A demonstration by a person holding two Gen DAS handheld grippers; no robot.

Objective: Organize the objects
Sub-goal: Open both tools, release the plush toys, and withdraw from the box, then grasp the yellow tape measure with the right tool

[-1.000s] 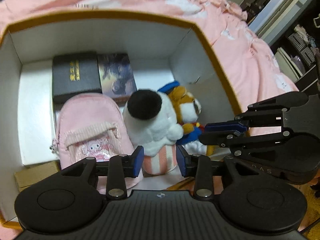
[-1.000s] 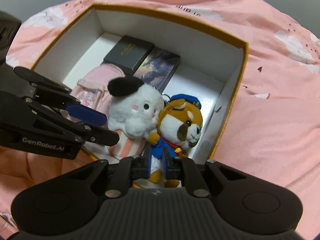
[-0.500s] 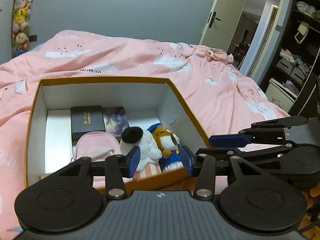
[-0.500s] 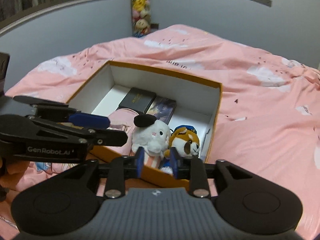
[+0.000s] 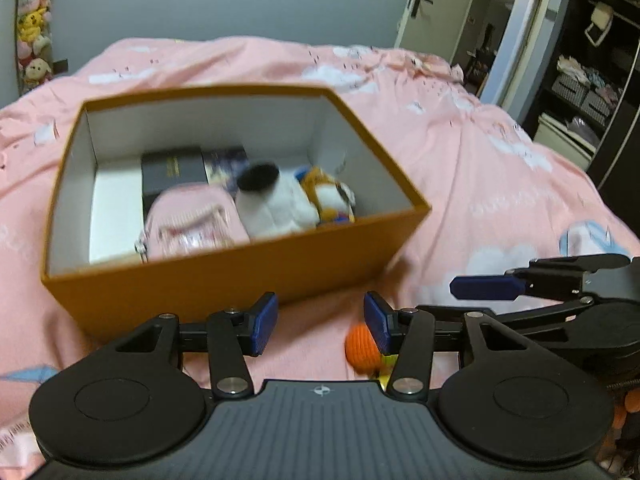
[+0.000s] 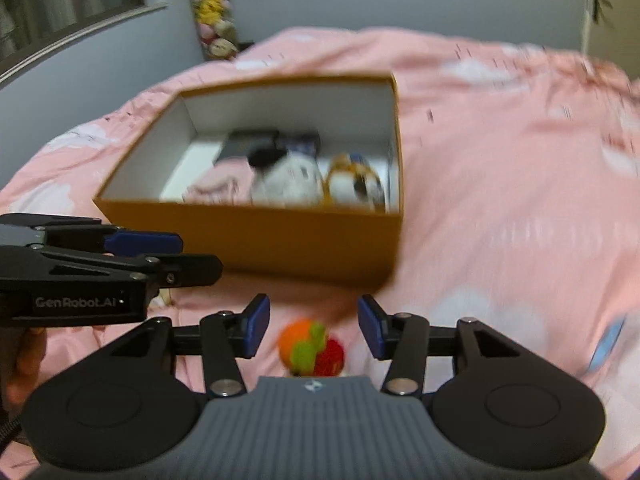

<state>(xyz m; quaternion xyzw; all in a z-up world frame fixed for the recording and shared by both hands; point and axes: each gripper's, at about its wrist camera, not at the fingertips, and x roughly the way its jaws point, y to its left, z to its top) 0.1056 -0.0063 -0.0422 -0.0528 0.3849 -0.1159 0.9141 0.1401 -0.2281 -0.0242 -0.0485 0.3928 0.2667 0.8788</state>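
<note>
- While both pairs of tongs hover empty over the pink bed cover, the step in hand looks like going for the next thing to pack: a small crocheted toy in orange, green and red yarn.
- It lies on the cover just near of the open orange cardboard box, right in front of the right tongs, whose blue pads stand wide apart.
- Left tongs are likewise spread, holding nothing.
- Next, I judge, the right tongs must drop over the toy, close gently on the soft yarn, then lift it to the box.
- Inside sit a white plush with black cap, an orange-and-white plush dog, a pink mini backpack and a black flat case.
- Motion blur smears everything; the toy's near part is cut off by the gripper body, so its shape is unclear.
</note>
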